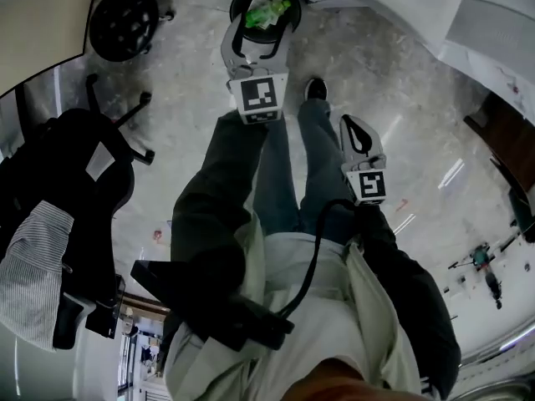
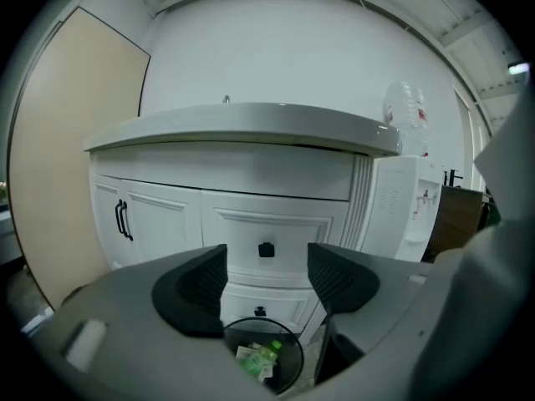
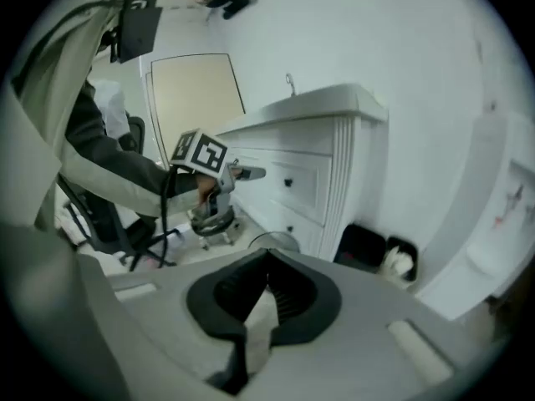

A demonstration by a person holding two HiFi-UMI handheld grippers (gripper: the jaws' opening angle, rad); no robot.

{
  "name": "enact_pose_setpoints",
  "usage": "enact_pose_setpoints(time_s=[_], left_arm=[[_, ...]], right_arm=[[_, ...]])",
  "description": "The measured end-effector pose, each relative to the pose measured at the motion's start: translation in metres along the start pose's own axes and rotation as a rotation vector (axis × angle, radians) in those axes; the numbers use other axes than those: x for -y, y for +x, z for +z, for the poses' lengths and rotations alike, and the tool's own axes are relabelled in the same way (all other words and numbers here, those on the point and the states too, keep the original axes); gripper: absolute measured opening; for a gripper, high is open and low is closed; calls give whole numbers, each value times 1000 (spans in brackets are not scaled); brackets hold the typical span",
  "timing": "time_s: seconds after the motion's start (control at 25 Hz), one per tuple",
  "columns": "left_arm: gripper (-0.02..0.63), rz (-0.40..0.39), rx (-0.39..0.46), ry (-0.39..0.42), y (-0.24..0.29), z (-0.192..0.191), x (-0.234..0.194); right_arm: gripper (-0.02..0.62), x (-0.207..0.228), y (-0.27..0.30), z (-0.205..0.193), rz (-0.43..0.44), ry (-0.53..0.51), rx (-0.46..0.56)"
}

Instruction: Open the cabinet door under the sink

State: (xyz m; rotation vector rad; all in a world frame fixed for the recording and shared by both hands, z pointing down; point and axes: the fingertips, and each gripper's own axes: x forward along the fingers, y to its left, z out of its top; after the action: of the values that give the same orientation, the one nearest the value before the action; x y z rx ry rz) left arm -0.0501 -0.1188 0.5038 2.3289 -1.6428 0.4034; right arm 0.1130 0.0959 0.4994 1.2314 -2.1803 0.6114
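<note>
A white cabinet [image 2: 167,220] stands under a grey counter with a faucet [image 3: 289,83]. Its left doors carry a pair of black bar handles [image 2: 123,220]; the middle drawers have black knobs [image 2: 266,250]. My left gripper [image 2: 266,278] is open and empty, pointing at the drawers from some distance, apart from them. In the head view the left gripper [image 1: 261,32] hangs over a waste bin. My right gripper [image 3: 267,261] is shut with nothing between its pads, lower and to the right of the left one [image 1: 351,128]. The right gripper view shows the left gripper [image 3: 247,172] in front of the cabinet [image 3: 309,174].
A black waste bin [image 2: 263,357] with green and white litter sits on the floor before the drawers. A black office chair [image 1: 75,190] with a striped cloth is at my left, a round stool base [image 1: 124,22] beyond. A white appliance [image 2: 410,207] flanks the cabinet's right.
</note>
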Motion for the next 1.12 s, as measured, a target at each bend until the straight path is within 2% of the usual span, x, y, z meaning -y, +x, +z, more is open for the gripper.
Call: enact_pose_setpoints(time_s=[0.12,0.16,0.36,0.56,0.72,0.84,1.0,1.12], left_arm=[[269,-1,15,39,14,-11,-5],[243,-7,11,43,18,-16,-5],[236,-56,-17,85,39,-34,0],[235,-109,-21,169,74,-46,11],[205,-128,-23,187,105,-40,10],[190,-110,-14,204,123,-32,6],[192,-104,-60,231,141,-40,4],[195,-87,-56,257,145,-38,0]], right_arm=[[3,19,25,41,-170,-155,132],[3,24,35,53,-207,-171,176],[3,34,82,83,-292,-157,323],[3,46,112,81,-300,-136,348],[3,59,125,70,-286,-120,319],[3,71,131,76,-295,-118,328],[3,81,138,90,-294,-101,372],[3,78,142,93,-281,-96,384]])
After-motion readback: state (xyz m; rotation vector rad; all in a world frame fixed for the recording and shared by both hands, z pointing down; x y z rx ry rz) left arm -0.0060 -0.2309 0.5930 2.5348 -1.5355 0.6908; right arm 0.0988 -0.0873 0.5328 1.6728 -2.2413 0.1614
